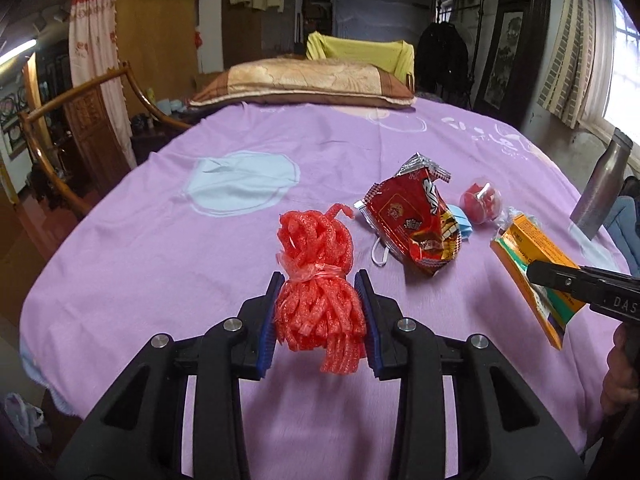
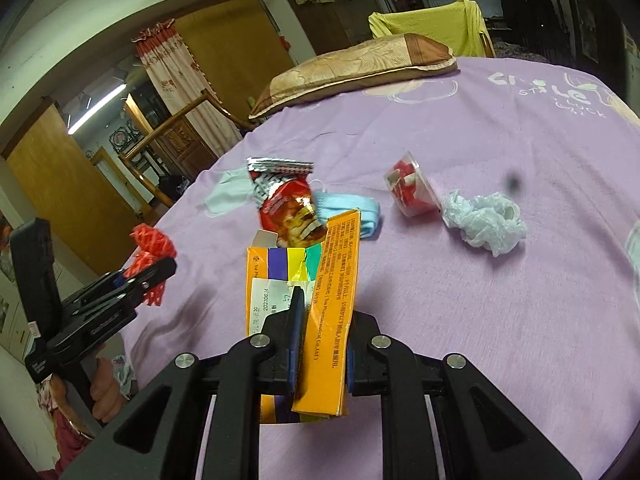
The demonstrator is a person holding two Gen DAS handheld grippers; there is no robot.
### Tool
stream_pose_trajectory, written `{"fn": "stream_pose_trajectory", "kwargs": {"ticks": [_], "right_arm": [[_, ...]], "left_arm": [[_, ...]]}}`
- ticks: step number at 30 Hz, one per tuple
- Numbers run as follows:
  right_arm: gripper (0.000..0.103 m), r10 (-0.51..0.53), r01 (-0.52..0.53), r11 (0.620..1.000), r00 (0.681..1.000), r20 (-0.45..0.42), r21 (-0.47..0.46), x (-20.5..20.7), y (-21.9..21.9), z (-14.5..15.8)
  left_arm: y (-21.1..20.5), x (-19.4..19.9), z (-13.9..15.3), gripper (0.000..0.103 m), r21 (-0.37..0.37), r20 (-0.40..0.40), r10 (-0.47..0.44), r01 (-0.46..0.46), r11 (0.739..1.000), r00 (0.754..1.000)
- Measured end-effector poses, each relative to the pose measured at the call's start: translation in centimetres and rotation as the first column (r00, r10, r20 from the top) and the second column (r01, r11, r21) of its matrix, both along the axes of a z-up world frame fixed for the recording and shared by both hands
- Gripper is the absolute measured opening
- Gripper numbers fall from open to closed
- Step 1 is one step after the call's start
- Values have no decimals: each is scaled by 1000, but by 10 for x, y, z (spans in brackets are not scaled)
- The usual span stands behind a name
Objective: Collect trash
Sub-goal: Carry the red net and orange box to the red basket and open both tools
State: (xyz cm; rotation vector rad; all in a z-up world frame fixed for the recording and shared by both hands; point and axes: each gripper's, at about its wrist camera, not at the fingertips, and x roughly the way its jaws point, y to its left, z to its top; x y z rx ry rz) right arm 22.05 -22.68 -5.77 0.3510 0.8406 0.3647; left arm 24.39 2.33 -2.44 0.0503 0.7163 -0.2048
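I was over a bed with a purple printed sheet (image 1: 160,240); tan-and-brown pillow (image 1: 304,84) at the head, yellow-draped chair (image 1: 360,52) behind it. Curved wooden bed rail (image 1: 48,152) and red-white curtain (image 1: 100,60) at left. Daylit window (image 1: 624,80) with striped curtain (image 1: 572,60) at right.

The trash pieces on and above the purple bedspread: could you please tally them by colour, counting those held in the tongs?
Red: 3, foam net bundle, snack wrapper, clear cup with red contents
Orange: 1, medicine box
Blue: 1, face mask
White: 1, crumpled plastic
Total: 6
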Motion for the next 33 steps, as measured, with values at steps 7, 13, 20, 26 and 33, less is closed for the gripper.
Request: {"fn": "stream_pose_trajectory", "kwargs": {"ticks": [7,13,20,26,33], "right_arm": [[17,15,-15,1000,1000,22,6,-19,10,10],[17,38,-38,999,998,51,-2,-31,26,27],[17,125,-124,992,990,67,-19,-36,75,45],[17,251,-247,968,966,69,-52,-40,150,55],[17,399,-395,915,916,34,-85,-47,236,55]], "left_arm": [[11,-35,15,37,2,91,39,-39,999,995],[28,-60,22,37,5,143,68,-69,998,987],[74,-87,17,37,-2,163,142,-144,990,976],[140,-113,6,37,-51,144,245,-240,969,959],[213,-140,-27,37,-61,80,360,-356,932,929]]}}
